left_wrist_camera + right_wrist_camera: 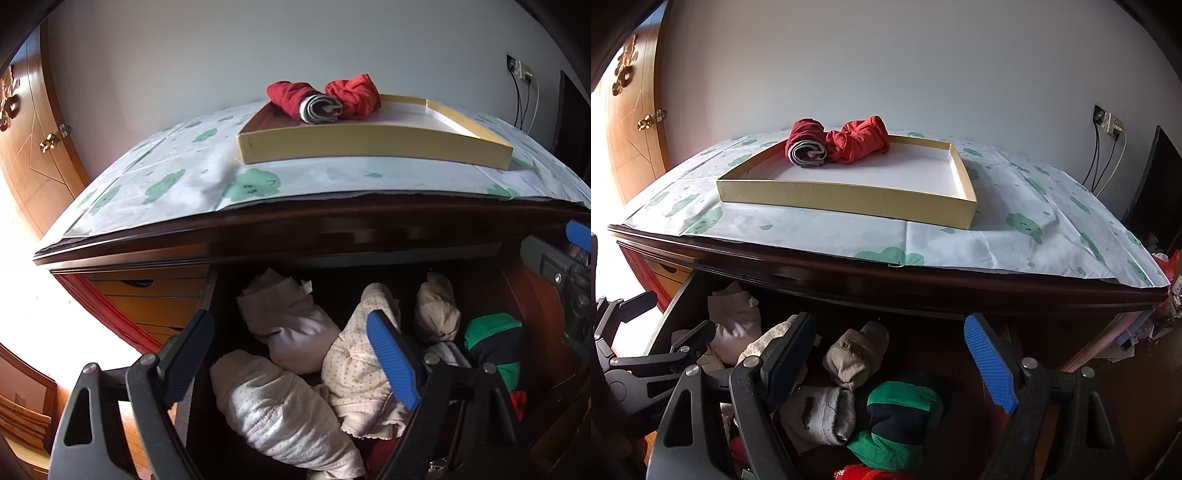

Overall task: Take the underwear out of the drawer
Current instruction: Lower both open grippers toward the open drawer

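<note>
The open drawer holds several rolled garments: a pale pink roll, a dotted cream roll, a dotted beige piece, a tan roll and a green-and-navy roll. My left gripper is open and empty above the pale rolls. My right gripper is open and empty above the tan roll, a grey roll and the green-and-navy roll. Two red rolled underwear lie in a shallow yellow box on the dresser top.
A white cloth with green clouds covers the dresser top, whose dark front edge overhangs the drawer. A wooden door stands at the left. Wall socket and cables and a dark screen are at the right.
</note>
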A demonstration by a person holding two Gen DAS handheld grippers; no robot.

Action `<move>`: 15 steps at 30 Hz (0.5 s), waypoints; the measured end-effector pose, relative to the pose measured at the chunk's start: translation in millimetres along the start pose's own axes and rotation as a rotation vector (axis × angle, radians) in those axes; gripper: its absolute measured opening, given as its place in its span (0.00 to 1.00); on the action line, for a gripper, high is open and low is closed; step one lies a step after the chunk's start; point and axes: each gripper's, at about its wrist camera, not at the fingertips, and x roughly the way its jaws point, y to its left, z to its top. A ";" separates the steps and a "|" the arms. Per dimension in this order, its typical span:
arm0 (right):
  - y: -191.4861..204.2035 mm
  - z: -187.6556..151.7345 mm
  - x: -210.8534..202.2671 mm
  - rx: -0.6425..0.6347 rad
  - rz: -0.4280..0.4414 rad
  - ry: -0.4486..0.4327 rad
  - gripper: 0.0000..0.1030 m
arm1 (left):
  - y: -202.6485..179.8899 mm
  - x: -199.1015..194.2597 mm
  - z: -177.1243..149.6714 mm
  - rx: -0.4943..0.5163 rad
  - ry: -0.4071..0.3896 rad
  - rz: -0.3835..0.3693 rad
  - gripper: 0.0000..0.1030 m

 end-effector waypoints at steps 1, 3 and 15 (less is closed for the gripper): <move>-0.2 0.1 0.0 0.001 0.000 0.001 0.82 | -0.1 0.1 0.0 0.000 0.001 0.000 0.84; 0.0 0.1 0.0 0.000 0.000 0.001 0.82 | 0.2 0.2 0.0 -0.001 0.005 -0.001 0.84; -0.3 -0.9 1.6 -0.003 0.004 0.018 0.82 | -1.0 2.7 -0.2 0.012 0.013 0.002 0.84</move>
